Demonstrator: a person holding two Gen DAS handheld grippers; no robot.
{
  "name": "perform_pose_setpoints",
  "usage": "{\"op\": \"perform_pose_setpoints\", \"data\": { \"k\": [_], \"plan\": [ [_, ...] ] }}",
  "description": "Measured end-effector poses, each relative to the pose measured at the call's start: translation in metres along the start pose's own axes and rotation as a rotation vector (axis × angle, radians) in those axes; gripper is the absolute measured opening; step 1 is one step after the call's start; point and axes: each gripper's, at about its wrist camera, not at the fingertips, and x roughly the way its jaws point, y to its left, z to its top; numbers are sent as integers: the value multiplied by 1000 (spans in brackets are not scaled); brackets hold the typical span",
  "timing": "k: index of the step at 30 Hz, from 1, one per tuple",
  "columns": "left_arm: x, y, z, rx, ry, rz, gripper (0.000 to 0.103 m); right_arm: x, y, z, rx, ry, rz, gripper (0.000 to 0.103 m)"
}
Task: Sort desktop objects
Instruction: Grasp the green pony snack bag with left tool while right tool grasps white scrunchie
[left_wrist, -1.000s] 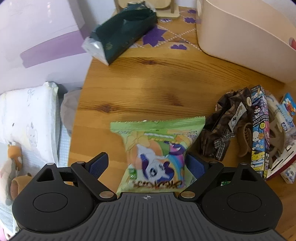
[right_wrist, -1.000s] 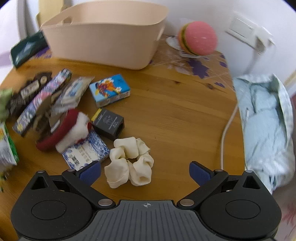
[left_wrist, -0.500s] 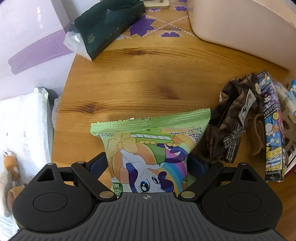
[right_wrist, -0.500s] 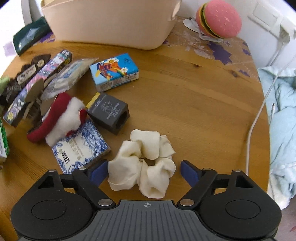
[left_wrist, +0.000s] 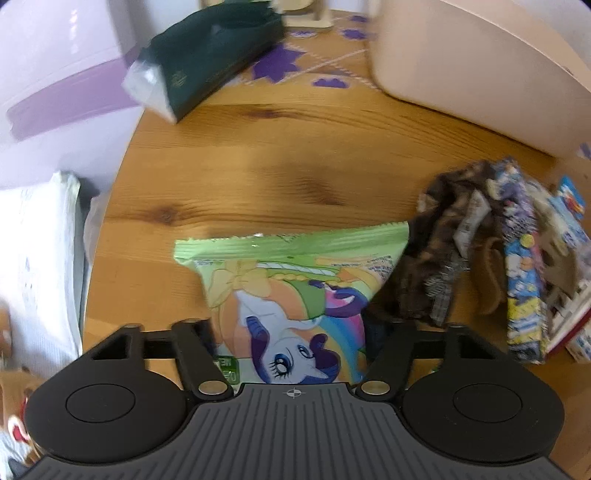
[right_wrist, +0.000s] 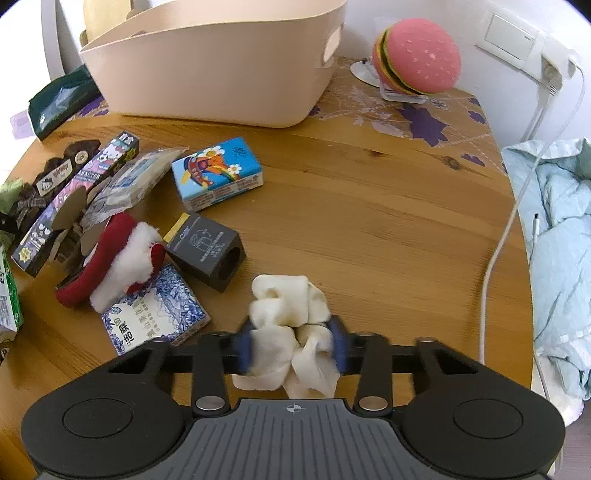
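Observation:
My left gripper (left_wrist: 291, 339) is shut on a green snack bag with a cartoon pony (left_wrist: 291, 291), whose far end reaches over the round wooden table (left_wrist: 258, 155). My right gripper (right_wrist: 293, 347) is shut on a cream-white scrunchie (right_wrist: 288, 310) near the table's front edge. A beige plastic basket (right_wrist: 221, 66) stands at the back of the table; its wall also shows in the left wrist view (left_wrist: 480, 62).
Left of the scrunchie lie a blue-patterned tissue pack (right_wrist: 155, 314), a dark grey box (right_wrist: 207, 251), a red and white plush item (right_wrist: 110, 258), a blue cartoon box (right_wrist: 218, 173), a long character box (right_wrist: 74, 195) and a brown plaid scrunchie (left_wrist: 443, 251). A dark green tissue pack (left_wrist: 210, 55), a burger toy (right_wrist: 417, 59) and a white cable (right_wrist: 506, 229) are near the edges.
Both grippers moved forward and closed: the left around the snack bag, the right around the white scrunchie, which is now squeezed between the pads.

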Motion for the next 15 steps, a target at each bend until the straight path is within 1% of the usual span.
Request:
{"op": "perform_pose_setpoints", "data": {
  "k": [2,5,10,15],
  "plan": [
    [-1,-2,-2,5,-2,-3,64,-1,-1,-1,4,-2,8,20],
    [-5,-2,-3,-3,-10,-18,59,-2,0,-2,2,1,7,15],
    [-17,0,-2,-15,-36,-46,58,-11,-3,-2,27,-12,17,14],
    [-38,1,11,-12,-92,-55,58,-29,-5,12,9,-59,19,14]
  ]
}}
